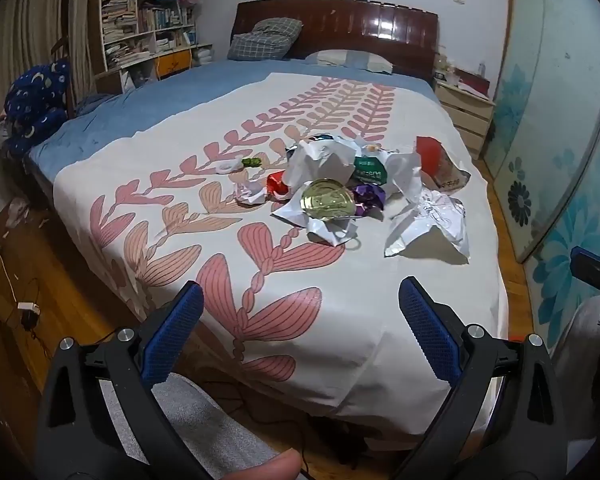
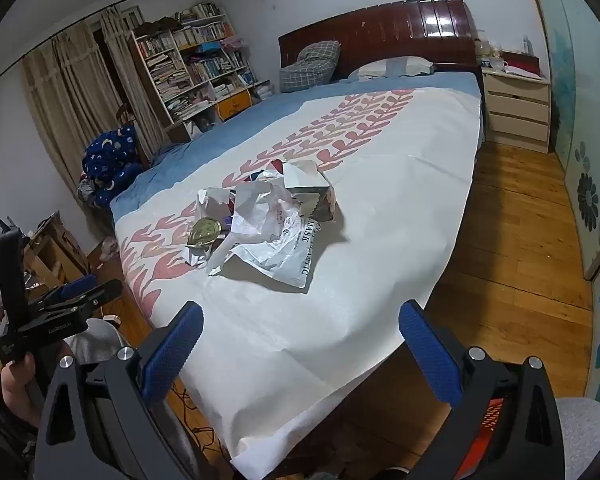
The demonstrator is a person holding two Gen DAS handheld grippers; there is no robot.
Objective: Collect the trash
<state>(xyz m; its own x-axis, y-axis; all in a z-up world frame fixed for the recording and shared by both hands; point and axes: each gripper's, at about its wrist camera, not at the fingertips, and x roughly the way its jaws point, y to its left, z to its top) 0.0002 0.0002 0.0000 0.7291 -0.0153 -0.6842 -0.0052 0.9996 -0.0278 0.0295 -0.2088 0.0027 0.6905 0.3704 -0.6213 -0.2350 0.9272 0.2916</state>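
A pile of trash lies on the white bedspread (image 1: pixel 204 148) with the pink leaf print. In it are a gold can lid (image 1: pixel 327 199), crumpled white paper (image 1: pixel 320 160), a white mask packet (image 1: pixel 432 224), a red wrapper (image 1: pixel 278 184), a purple wrapper (image 1: pixel 368 196) and a green packet (image 1: pixel 370 170). The lid (image 2: pixel 205 230) and the packet (image 2: pixel 276 252) also show in the right wrist view. My left gripper (image 1: pixel 300 312) is open and empty, short of the pile near the bed's foot. My right gripper (image 2: pixel 300 332) is open and empty over the bed's near corner.
A small white ring (image 1: pixel 225 167) and a green bit (image 1: pixel 252 162) lie left of the pile. A red basket (image 2: pixel 488 420) shows low behind my right gripper. A bookshelf (image 1: pixel 148 20), a nightstand (image 2: pixel 516 108), a wooden floor (image 2: pixel 512 240) and floor cables (image 1: pixel 24 312) surround the bed.
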